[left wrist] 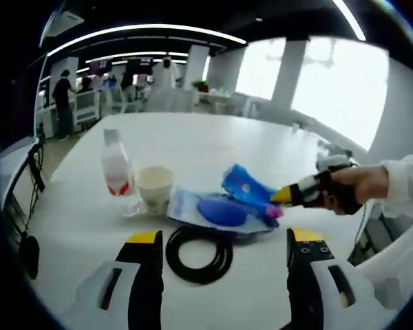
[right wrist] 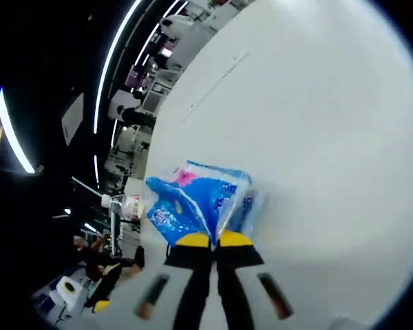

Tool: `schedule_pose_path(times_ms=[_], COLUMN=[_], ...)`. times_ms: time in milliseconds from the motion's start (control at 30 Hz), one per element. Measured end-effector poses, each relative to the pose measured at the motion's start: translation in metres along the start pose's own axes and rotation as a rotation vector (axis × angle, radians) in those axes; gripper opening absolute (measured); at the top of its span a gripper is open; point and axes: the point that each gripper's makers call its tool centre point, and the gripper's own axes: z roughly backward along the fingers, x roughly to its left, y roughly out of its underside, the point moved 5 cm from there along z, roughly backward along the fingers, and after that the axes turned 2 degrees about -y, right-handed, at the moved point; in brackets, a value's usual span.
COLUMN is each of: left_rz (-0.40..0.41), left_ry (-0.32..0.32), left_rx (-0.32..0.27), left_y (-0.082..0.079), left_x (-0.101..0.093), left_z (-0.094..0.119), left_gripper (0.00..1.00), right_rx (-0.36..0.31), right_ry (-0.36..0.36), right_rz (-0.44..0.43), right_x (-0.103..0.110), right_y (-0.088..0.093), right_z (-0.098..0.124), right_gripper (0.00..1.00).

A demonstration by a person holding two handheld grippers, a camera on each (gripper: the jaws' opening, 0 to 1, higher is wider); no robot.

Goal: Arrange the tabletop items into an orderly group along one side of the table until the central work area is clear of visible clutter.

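On the white table (left wrist: 213, 144) stand a clear plastic bottle (left wrist: 115, 165) with a red label and a white paper cup (left wrist: 155, 187). To their right lies a pale blue flat pouch (left wrist: 187, 206) with a dark blue lump (left wrist: 220, 212) on it. In front of them lies a black coiled ring (left wrist: 198, 253). My left gripper (left wrist: 225, 236) is open just before the ring, with nothing between its jaws. My right gripper (left wrist: 283, 196) comes in from the right, shut on a bright blue packet (left wrist: 244, 184) held over the pouch. In the right gripper view, the right gripper (right wrist: 213, 240) pinches that packet (right wrist: 196, 203), and the bottle (right wrist: 124, 204) lies beyond.
The table stretches bare and white beyond the items (right wrist: 316, 124). A person's hand (left wrist: 354, 187) and white sleeve hold the right gripper. Chairs, desks and standing people (left wrist: 63, 96) fill the far room. A dark chair (left wrist: 31, 172) stands at the table's left edge.
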Motion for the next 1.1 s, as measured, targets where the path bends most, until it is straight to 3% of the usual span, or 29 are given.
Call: schedule_pose_path(times_ms=[167, 400, 533, 600, 733, 900, 967, 1033, 1100], left_rz=[0.072, 0.052, 0.036, 0.029, 0.001, -0.042, -0.047, -0.055, -0.068], left_ry=[0.052, 0.095, 0.103, 0.125, 0.159, 0.172, 0.18, 0.186, 0.174], left_rx=[0.001, 0.005, 0.01, 0.009, 0.02, 0.059, 0.066, 0.071, 0.091], left_y=[-0.018, -0.029, -0.031, -0.032, -0.029, -0.019, -0.016, -0.013, -0.009], left_x=[-0.003, -0.022, -0.029, -0.035, -0.047, -0.057, -0.062, -0.065, -0.066], left_z=[-0.025, -0.037, -0.042, -0.042, -0.042, -0.044, -0.044, -0.043, -0.044], left_gripper=[0.71, 0.69, 0.67, 0.62, 0.35, 0.33, 0.25, 0.11, 0.08], right_rx=[0.021, 0.051, 0.069, 0.078, 0.085, 0.094, 0.097, 0.1, 0.098], right_ry=[-0.048, -0.076, -0.094, -0.094, -0.09, -0.097, -0.118, -0.115, -0.106], right_rz=[0.05, 0.213, 0.258, 0.271, 0.29, 0.292, 0.262, 0.268, 0.295], right_x=[0.013, 0.035, 0.042, 0.042, 0.038, 0.034, 0.033, 0.032, 0.03], right_y=[0.003, 0.006, 0.01, 0.011, 0.012, 0.017, 0.02, 0.021, 0.02], right_z=[0.012, 0.033, 0.04, 0.043, 0.05, 0.062, 0.065, 0.068, 0.071], right_gripper=[0.0, 0.0, 0.0, 0.0, 0.0, 0.0, 0.0, 0.0, 0.0])
